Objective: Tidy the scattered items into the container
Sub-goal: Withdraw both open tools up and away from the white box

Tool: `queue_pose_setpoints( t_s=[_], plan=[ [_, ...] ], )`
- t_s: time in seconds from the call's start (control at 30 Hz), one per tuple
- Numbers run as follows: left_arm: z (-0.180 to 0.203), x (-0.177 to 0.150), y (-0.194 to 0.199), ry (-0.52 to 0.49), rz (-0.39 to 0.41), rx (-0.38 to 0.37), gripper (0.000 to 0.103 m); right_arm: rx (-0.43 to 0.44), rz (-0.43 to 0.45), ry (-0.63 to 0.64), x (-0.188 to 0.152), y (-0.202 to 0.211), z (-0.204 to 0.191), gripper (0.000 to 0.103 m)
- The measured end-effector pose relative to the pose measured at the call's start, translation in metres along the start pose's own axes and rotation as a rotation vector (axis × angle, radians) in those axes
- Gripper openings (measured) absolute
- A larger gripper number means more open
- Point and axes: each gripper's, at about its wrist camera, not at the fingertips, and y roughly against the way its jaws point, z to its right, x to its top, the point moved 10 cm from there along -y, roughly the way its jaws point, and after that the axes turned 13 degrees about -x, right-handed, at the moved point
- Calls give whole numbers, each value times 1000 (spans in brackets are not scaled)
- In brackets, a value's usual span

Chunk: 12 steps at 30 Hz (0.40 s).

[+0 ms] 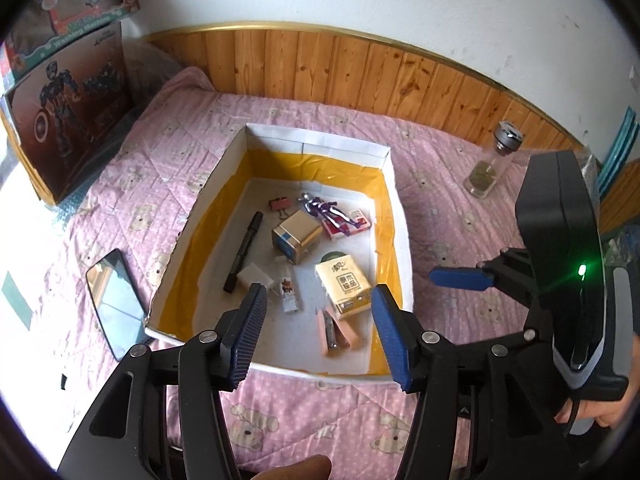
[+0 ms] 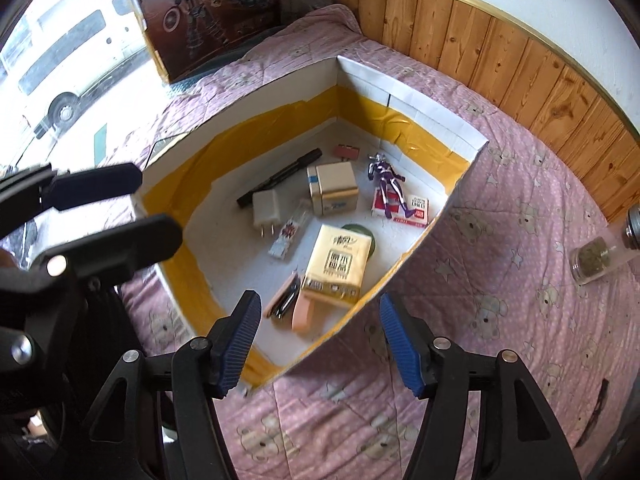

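A white cardboard box [image 1: 224,168] [image 2: 436,116] lined with yellow tape sits on the pink quilt. Inside lie several items: a tissue pack [image 1: 346,286] [image 2: 340,260], a gold box [image 1: 296,236] [image 2: 332,186], a purple figure [image 1: 328,212] [image 2: 388,184], a black marker [image 1: 244,252] [image 2: 280,178], a white charger [image 2: 265,210] and a pink stapler [image 1: 336,332] [image 2: 292,304]. My left gripper [image 1: 320,332] hangs open over the box's near edge, nothing between its fingers. My right gripper [image 2: 320,344] is open above the box's near corner, empty.
A black phone [image 1: 114,300] lies on the quilt left of the box. A glass bottle [image 1: 492,160] [image 2: 600,252] lies on the quilt to the right. A toy carton [image 1: 68,128] [image 2: 212,16] leans at the far left. Wood panelling runs behind the bed.
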Motion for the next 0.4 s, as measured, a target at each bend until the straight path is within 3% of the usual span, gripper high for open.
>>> queue_pose_setpoints(
  t_s=[0.23,0.4],
  plan=[
    [12,1,20,-35,79,14,64,-21,8,30,-17,9,-5,65],
    [16,-4,25,-32,68,21,64,-18,25,19,-22,18,-7,65]
  ],
)
